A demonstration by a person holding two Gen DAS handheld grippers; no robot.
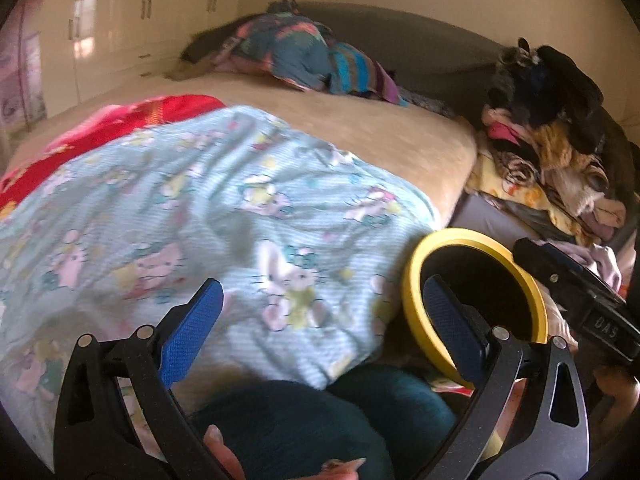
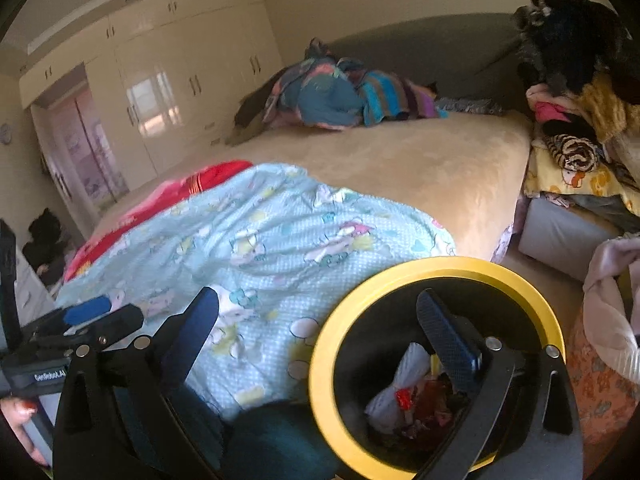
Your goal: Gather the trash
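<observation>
hovering with jaws spread wide and nothing between the blue pads, the right gripper (image 2: pixel 316 336) sits right over the round black bin with the yellow rim (image 2: pixel 320 364); its right-hand finger overlaps the bin's mouth, so the bin lies just below and to the right of this tool. inside, under that finger, rests the trash: a knotted white plastic bag (image 2: pixel 394 388) with red wrappers (image 2: pixel 420 396) beside it, the bag's long axis running upright toward the tool. the left gripper (image 1: pixel 320 322) is equally wide open and empty, and from it the bin (image 1: pixel 412 276) lies to the right, partly behind its right finger, so the right hand looks the nearer one to the bin.

writing: white lettering reading roughly "genrobot.ai" (image 2: pixel 49 376) shows on the left tool's body at the right camera's left edge, and "das" (image 1: pixel 605 331) on the right tool's body at the left camera's right edge.

beyond both tools spreads a light blue cartoon-print blanket (image 1: pixel 224 216) over a beige bed (image 2: pixel 440 160); no loose trash is visible on it, though blur hides small bits. farther off lie a striped heap of bedding (image 2: pixel 360 100), a pile of clothes (image 2: pixel 580 120) to the right, and cream wardrobes (image 2: pixel 172 80).
</observation>
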